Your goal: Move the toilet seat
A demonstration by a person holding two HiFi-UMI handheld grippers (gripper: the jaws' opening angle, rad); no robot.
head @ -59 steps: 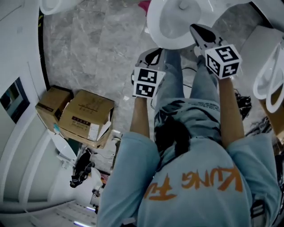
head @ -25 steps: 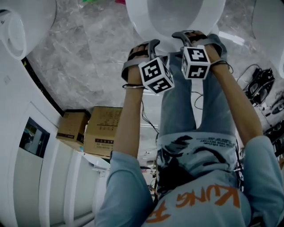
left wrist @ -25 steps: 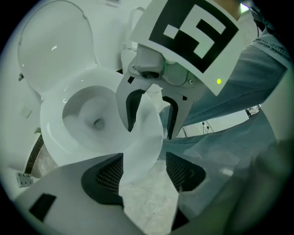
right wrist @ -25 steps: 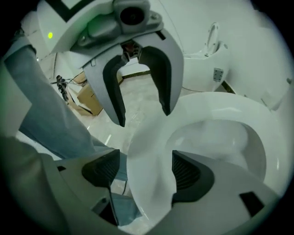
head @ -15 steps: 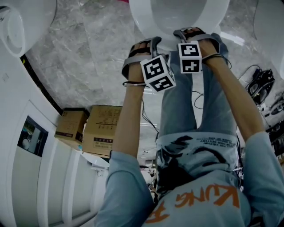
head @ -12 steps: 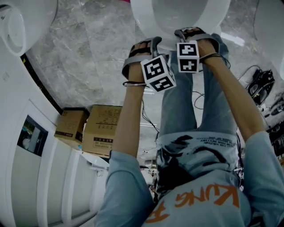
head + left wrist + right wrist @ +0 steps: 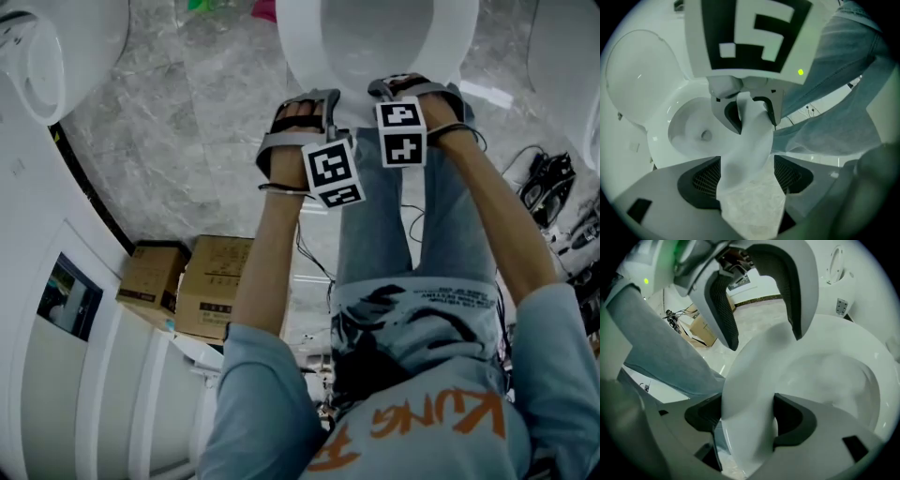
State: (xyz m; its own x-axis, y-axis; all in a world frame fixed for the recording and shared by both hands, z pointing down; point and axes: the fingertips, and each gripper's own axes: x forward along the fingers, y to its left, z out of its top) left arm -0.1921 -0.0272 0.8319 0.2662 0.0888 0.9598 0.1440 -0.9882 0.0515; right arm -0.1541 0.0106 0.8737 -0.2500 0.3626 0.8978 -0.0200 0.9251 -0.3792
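The white toilet seat lies over the bowl at the top of the head view. Both grippers point down at its front rim. My left gripper has just been opening. The rim runs between its pads with the jaws spread wide. My right gripper sits just to its right. In the right gripper view the rim fills the gap between both pads, which press on it. The raised lid stands behind the bowl.
Two cardboard boxes sit on the marble floor at the left. Another white toilet is at the top left. Cables and gear lie at the right. The person's jeans-clad legs stand right before the bowl.
Both grippers came up from apart to the bowl's front rim. Over the last second the left gripper's marker cube has rolled and dropped slightly. The right one has barely shifted.
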